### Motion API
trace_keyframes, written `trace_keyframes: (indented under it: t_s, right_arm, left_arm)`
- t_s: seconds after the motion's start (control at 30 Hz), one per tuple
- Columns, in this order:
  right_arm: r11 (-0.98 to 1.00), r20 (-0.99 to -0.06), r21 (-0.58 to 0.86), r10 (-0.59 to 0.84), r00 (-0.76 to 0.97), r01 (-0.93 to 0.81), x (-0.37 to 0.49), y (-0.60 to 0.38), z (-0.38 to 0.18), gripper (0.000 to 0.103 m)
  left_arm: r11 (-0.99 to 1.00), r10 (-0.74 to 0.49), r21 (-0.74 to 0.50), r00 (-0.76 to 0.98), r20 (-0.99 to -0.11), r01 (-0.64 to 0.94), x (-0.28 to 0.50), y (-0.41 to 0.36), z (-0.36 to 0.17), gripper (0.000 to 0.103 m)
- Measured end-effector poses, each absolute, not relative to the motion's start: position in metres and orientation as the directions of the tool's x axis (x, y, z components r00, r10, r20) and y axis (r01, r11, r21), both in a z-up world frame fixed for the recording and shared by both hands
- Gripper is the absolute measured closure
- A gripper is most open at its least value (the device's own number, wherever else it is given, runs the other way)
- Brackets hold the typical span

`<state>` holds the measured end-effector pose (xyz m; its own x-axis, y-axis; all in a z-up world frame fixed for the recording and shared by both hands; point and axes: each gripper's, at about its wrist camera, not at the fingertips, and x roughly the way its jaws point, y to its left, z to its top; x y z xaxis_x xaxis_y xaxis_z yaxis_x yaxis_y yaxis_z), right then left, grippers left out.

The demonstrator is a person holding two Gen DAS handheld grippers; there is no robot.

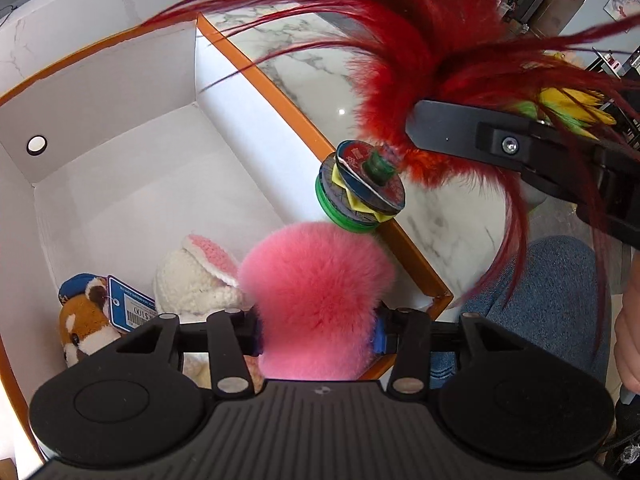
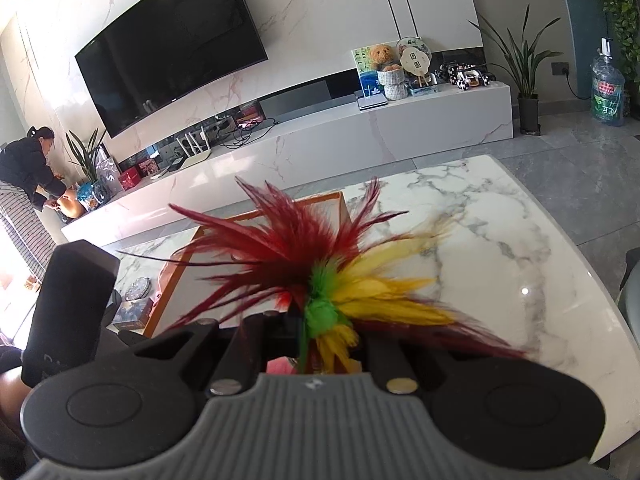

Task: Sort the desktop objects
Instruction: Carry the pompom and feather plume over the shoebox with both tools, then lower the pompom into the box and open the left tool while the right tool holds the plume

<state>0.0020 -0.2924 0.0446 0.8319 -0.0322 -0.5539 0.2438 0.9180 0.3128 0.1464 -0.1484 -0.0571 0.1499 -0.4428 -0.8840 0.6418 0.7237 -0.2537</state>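
Observation:
A pink fluffy pom-pom [image 1: 316,280] sits pinched between the pads of my left gripper [image 1: 318,320], over the near right corner of an orange-rimmed white box [image 1: 256,92]. Inside the box lie a white plush bunny [image 1: 192,280] and a brown plush animal [image 1: 82,320] with a blue cap and a price tag. My right gripper [image 2: 316,320] is shut on the stem of a feather shuttlecock [image 2: 320,272] with red, yellow and green feathers. In the left wrist view its weighted disc base [image 1: 362,186] hangs just over the box's right rim, below the right gripper [image 1: 416,128].
The box stands on a white marble table [image 2: 500,240]. A small clock [image 2: 138,288] and a flat dark box [image 2: 132,316] lie left of it. My knee in jeans [image 1: 552,300] is at the table edge. A person [image 2: 28,176] bends by the TV bench far left.

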Motion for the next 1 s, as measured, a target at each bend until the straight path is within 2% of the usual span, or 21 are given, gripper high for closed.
trace_keyframes:
  t_s: [0.4, 0.67, 1.0]
  right_arm:
    - [0.962, -0.581, 0.226, 0.006, 0.814, 0.154, 0.027, -0.279, 0.047, 0.093]
    - [0.982, -0.620, 0.135, -0.023, 0.784, 0.136, 0.043, -0.269, 0.040, 0.093]
    - [0.984, -0.637, 0.115, -0.033, 0.770, 0.137, 0.046, -0.262, 0.040, 0.093]
  left_arm:
    - [0.725, -0.449, -0.264, 0.146, -0.881, 0.636, 0.156, -0.121, -0.068, 0.041]
    - [0.719, -0.468, -0.284, 0.141, -0.872, 0.634, 0.163, -0.101, -0.075, 0.034]
    - [0.709, -0.497, -0.300, 0.150, -0.855, 0.639, 0.173, -0.075, -0.079, 0.028]
